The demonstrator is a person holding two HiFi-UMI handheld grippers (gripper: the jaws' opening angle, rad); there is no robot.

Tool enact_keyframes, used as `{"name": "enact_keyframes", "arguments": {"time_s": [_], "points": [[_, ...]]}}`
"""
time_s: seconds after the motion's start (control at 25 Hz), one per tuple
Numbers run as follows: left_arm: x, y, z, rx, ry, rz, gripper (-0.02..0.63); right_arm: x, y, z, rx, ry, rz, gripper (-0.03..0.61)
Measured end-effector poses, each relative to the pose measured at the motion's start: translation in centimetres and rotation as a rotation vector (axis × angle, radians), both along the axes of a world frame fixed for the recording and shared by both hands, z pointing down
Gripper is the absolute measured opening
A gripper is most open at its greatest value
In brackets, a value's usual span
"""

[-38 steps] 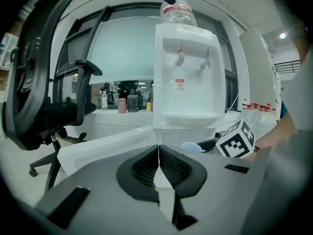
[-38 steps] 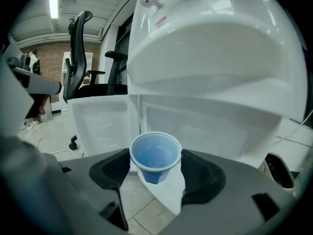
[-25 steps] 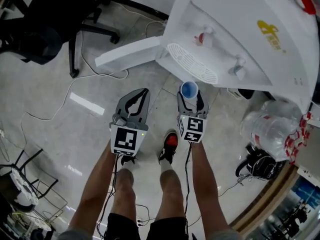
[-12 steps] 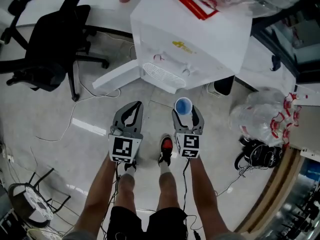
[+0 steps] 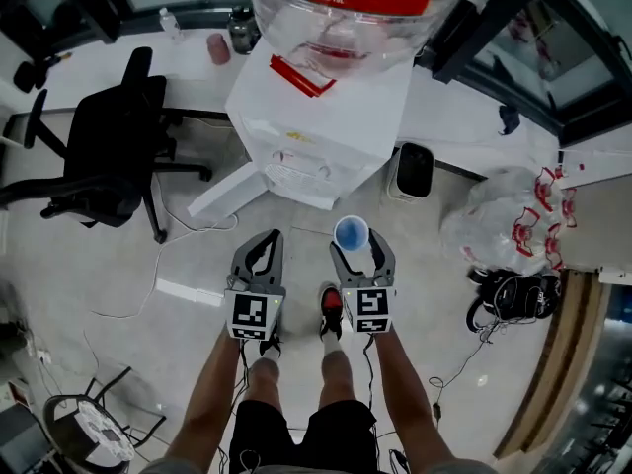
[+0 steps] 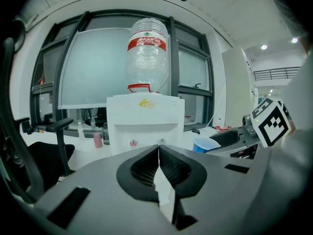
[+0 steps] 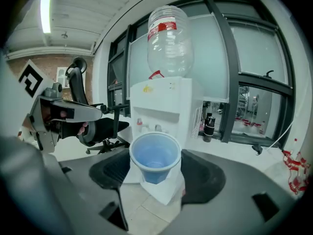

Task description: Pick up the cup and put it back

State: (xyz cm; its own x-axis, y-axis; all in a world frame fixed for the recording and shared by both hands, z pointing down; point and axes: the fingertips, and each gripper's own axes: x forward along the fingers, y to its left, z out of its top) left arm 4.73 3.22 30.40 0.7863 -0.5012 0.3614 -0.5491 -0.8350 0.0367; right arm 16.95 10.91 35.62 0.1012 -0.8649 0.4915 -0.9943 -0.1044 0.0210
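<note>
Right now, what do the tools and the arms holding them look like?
Both grey-bodied: left tool, right tool. Black ribbed pads, a white cube of black square markers on each, thin black cable trailing back. No sleeves; black shorts.

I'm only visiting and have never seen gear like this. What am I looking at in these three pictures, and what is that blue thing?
There is no robot here. A person stands with a hand-held gripper in each hand. The head view comes from a camera on the person's head, looking down over arms and legs to the floor. The other two views come from a camera riding on each gripper. The right hand-held gripper is closed on a blue cup, which is upright. The left hand-held gripper is closed and empty. Ahead stands a white water dispenser with a big bottle on top. An office chair stands to the left.
</note>
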Motion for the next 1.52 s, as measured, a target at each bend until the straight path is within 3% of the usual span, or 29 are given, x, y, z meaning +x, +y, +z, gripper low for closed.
{"name": "enact_keyframes", "arguments": {"time_s": [0.36,0.92,1.24,1.52], "points": [[0.2,0.9,-3.4,-0.005,0.011,0.009,0.025,-0.1,1.2,-4.3,0.042,0.002,0.021,0.334],[0.1,0.7,-3.4,0.005,0.013,-0.009,0.025,-0.4,1.1,-4.6,0.049,0.015,-0.001,0.334],[-0.2,0.2,-1.6,-0.009,0.007,-0.026,0.025,-0.7,0.5,-2.9,0.04,0.012,-0.022,0.334],[-1.0,-0.8,3.2,-0.028,-0.006,-0.036,0.025,-2.0,-0.6,2.6,0.027,-0.012,-0.037,0.334]]}}
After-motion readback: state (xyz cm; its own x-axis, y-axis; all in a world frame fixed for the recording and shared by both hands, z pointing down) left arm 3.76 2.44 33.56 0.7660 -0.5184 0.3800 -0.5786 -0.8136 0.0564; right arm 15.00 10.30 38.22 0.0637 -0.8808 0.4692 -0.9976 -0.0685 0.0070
